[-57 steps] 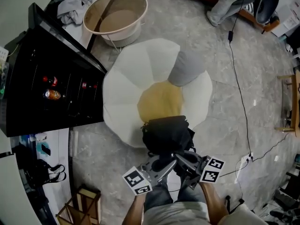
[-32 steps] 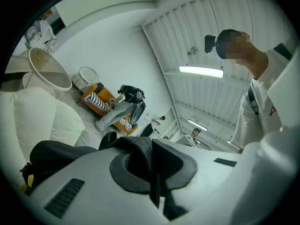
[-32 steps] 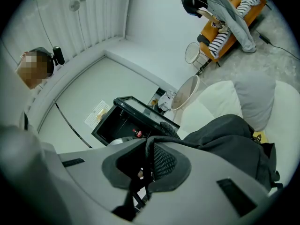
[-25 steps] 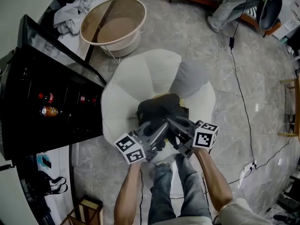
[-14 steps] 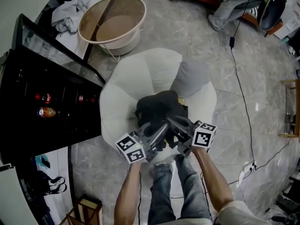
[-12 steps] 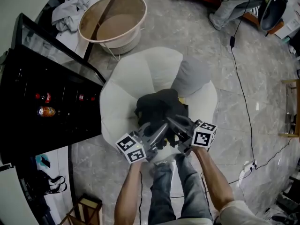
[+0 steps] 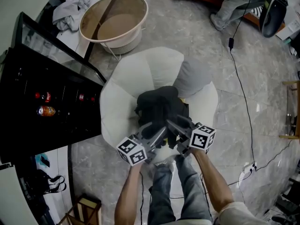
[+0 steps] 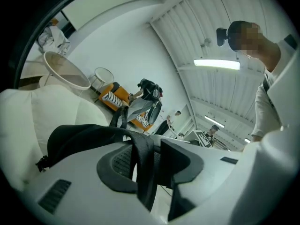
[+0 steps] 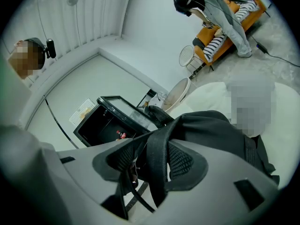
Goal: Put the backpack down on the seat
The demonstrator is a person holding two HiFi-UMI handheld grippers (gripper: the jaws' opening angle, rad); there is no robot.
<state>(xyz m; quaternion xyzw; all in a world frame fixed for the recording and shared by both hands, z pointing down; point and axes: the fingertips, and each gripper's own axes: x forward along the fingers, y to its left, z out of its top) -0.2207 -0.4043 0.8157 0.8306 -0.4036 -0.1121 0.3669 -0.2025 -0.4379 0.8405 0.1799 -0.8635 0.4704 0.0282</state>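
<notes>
Letting go is the step in hand: the black backpack [image 7: 159, 108] already lies in the hollow of the white seat [image 7: 123, 86], just beside a grey cushion [image 7: 192, 76], so the lowering looks done. The left gripper [image 7: 157, 131] and right gripper [image 7: 174, 125] sit side by side at the bag's near edge, and the fingers of both have just been opening. In the left gripper view a black strap [image 8: 143, 149] hangs slack between the parted fingers [image 8: 115, 161]. In the right gripper view a second strap [image 9: 157, 158] likewise drapes between released fingers [image 9: 185, 161]. Next, I judge, both grippers need to back out toward the person, widening further if the webbing snags, so the straps slide free without dragging the bag off the seat.
</notes>
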